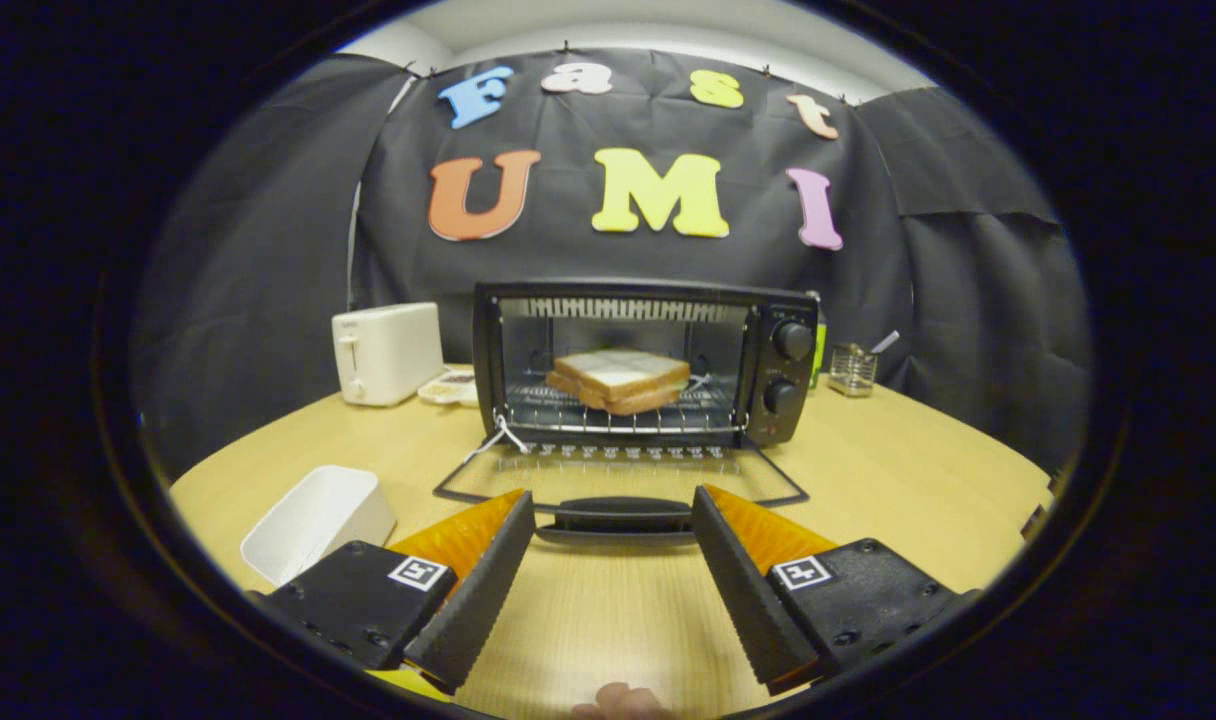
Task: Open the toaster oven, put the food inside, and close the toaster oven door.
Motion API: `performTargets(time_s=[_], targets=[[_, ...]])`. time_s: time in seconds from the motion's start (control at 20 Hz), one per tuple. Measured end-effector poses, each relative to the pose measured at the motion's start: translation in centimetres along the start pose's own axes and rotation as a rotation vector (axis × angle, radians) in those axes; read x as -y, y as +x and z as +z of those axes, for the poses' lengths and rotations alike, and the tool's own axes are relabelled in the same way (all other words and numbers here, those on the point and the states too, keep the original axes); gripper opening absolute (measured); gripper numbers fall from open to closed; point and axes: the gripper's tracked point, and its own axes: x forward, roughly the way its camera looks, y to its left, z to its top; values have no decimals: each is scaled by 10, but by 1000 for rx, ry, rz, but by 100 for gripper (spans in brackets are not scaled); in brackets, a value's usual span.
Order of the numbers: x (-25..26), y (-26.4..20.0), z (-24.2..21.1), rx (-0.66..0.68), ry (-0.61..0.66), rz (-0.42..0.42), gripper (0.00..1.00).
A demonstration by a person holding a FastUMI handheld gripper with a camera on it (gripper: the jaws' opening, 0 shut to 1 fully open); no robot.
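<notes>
A black toaster oven (780,370) stands on the wooden table beyond my fingers. Its glass door (618,478) lies folded down flat toward me, with the dark handle (620,516) at its near edge. A sandwich of sliced bread (620,379) rests on the wire rack (618,412) inside the oven. My gripper (613,508) is open, with nothing held. The door handle sits just ahead of and between the two fingertips, apart from both.
A white toaster (386,352) stands left of the oven, with a small plate (450,388) beside it. An empty white tray (318,520) lies near my left finger. A small glass holder (853,369) stands right of the oven. A fingertip of a hand (620,700) shows behind my fingers.
</notes>
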Motion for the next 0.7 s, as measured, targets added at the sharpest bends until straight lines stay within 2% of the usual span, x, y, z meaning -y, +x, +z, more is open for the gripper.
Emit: performTargets(time_s=[0.1, 0.3, 0.4, 0.5, 0.7], targets=[[-2, 4, -23, -149, -18, 11, 100], [1, 17, -34, -290, 33, 6, 100], [8, 28, -35, -326, 78, -18, 100], [2, 28, -36, -321, 33, -34, 100], [1, 29, -35, -315, 58, -34, 100]])
